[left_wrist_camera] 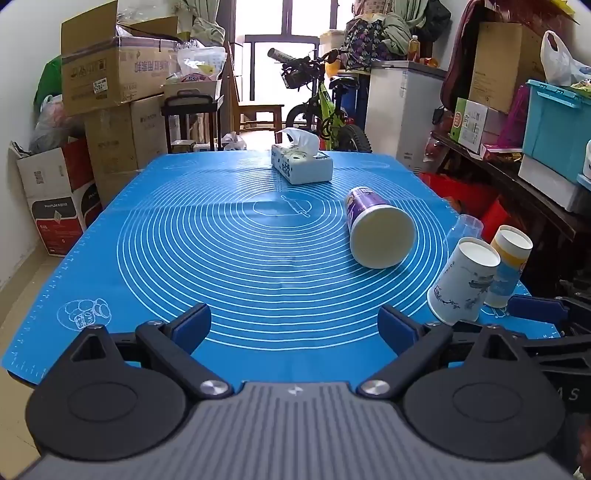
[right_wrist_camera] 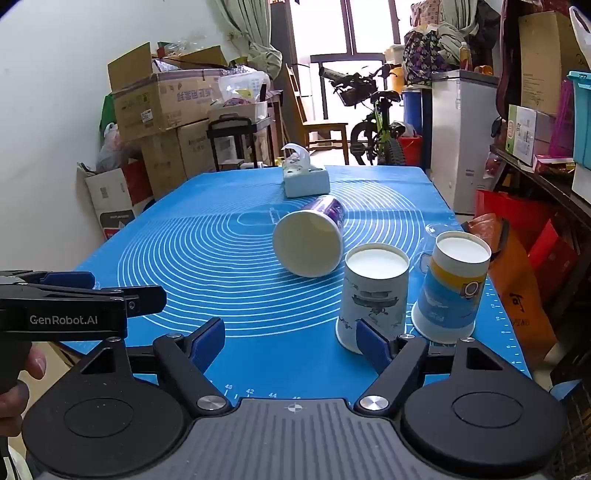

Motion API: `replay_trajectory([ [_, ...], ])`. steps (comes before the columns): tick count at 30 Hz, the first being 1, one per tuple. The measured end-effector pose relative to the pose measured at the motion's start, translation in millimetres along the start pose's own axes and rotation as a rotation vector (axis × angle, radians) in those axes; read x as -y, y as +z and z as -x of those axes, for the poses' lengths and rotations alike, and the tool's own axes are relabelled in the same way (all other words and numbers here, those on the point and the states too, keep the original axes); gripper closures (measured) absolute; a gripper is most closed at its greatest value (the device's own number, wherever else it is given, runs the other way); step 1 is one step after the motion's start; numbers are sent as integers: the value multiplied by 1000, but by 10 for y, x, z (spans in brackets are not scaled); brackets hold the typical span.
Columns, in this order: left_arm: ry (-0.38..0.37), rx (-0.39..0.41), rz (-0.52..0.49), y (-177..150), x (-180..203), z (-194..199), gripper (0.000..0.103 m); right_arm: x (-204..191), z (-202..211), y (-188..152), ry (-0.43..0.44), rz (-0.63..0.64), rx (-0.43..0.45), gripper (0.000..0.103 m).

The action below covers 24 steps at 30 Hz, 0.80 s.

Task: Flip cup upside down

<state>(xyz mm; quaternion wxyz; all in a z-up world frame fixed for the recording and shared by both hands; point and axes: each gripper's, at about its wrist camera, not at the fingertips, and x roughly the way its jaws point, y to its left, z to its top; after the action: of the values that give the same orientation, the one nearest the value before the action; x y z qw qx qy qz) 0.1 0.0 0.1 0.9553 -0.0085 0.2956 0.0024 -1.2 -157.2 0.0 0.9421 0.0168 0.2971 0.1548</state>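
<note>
Approach step: purple paper cup (right_wrist_camera: 308, 242) lies on its side on the blue-matted tabletop (right_wrist_camera: 221, 258); both the left gripper (left_wrist_camera: 293, 326) and right gripper (right_wrist_camera: 291, 345) are released, empty; next, a grasp around its wall.

bright window (left_wrist_camera: 258, 22) behind a bicycle (left_wrist_camera: 325, 107), stacked cardboard boxes (left_wrist_camera: 114, 74) along the white wall (right_wrist_camera: 48, 92).

Four cups stood on the surface (right_wrist_camera: 229, 332): one purple cup (right_wrist_camera: 308, 243) on its side near the middle, and two inverted paper cups (right_wrist_camera: 373, 295) and one clear cup (left_wrist_camera: 466, 229) along its right edge. One tissue box (right_wrist_camera: 306, 181) sat near the far edge.
</note>
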Motion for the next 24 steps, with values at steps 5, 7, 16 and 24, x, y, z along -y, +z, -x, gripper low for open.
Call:
replay_trajectory([
  [5, 3, -2, 2, -2, 5, 3, 7, 5, 8, -13, 9, -9, 9, 22],
  [7, 3, -2, 1, -1, 7, 5, 7, 28, 23, 9, 9, -10, 8, 22],
  [16, 3, -5, 1, -2, 12, 7, 7, 12, -18, -10, 3, -5, -3, 22],
  [24, 3, -8, 4, -41, -36, -31, 7, 12, -73, -18, 0, 0, -13, 22],
])
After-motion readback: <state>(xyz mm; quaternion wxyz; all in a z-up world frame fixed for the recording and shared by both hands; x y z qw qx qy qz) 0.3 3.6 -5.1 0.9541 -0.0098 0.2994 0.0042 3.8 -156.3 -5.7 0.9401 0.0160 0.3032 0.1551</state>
